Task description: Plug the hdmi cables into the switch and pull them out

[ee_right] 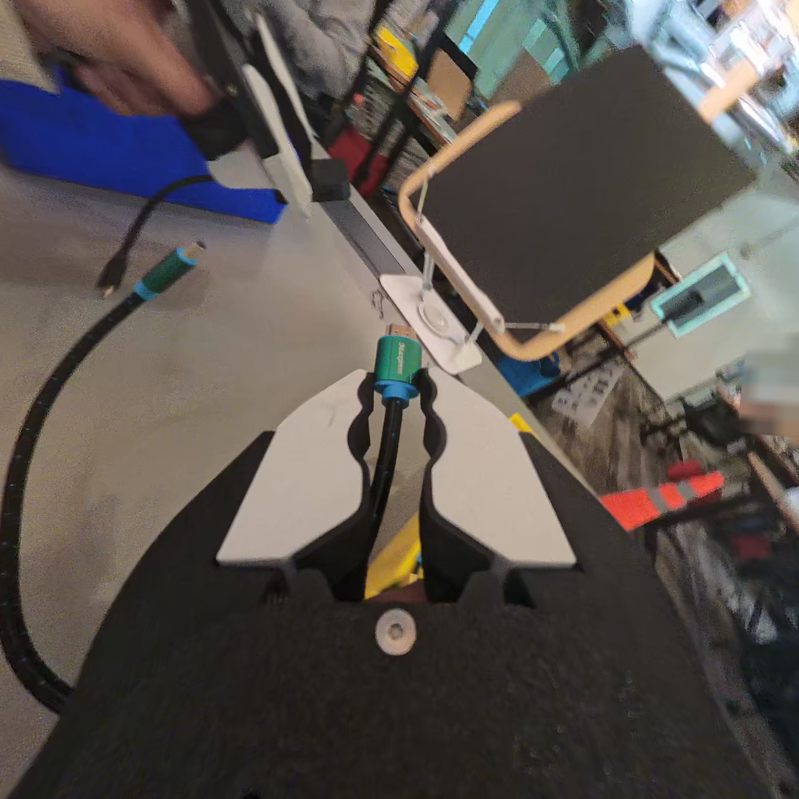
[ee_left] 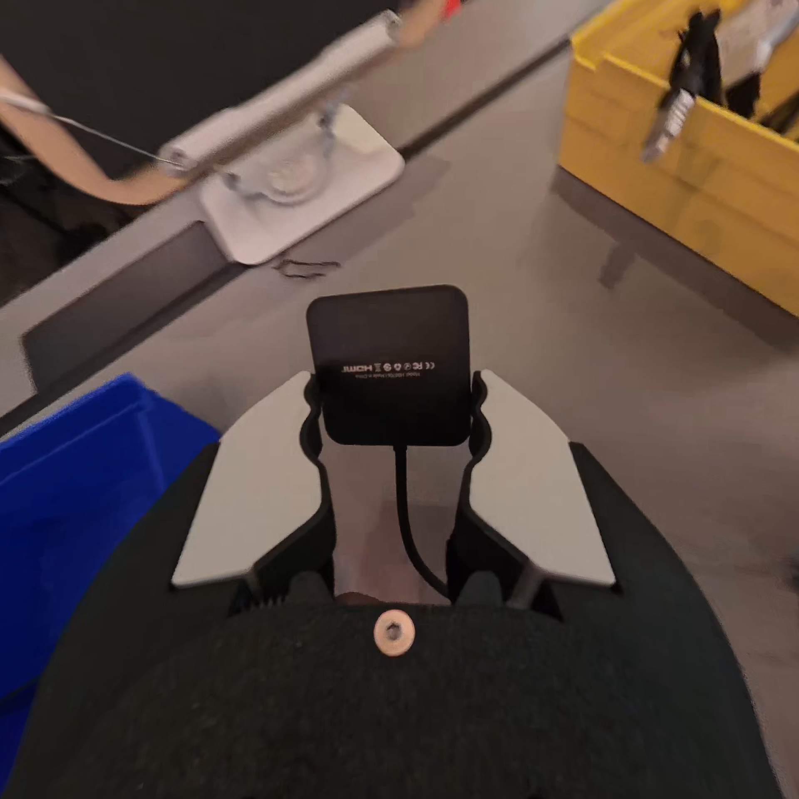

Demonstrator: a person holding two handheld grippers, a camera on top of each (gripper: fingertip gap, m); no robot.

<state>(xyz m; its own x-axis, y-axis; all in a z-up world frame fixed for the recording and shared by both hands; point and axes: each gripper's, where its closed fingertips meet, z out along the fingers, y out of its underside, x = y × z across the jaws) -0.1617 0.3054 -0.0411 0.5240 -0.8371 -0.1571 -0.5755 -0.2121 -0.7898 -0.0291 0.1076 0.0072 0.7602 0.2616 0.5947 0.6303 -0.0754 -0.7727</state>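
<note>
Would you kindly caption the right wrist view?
Right gripper clamps a green-shelled HDMI plug above the grey table.

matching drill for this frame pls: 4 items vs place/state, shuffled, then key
1. switch
2. green plug
3. second green plug
4. yellow bin

A. lying loose on the table
B. in the left gripper
C. far right on the table, cables inside
D. in the right gripper

Pairs: 1-B, 2-D, 3-A, 4-C
</note>
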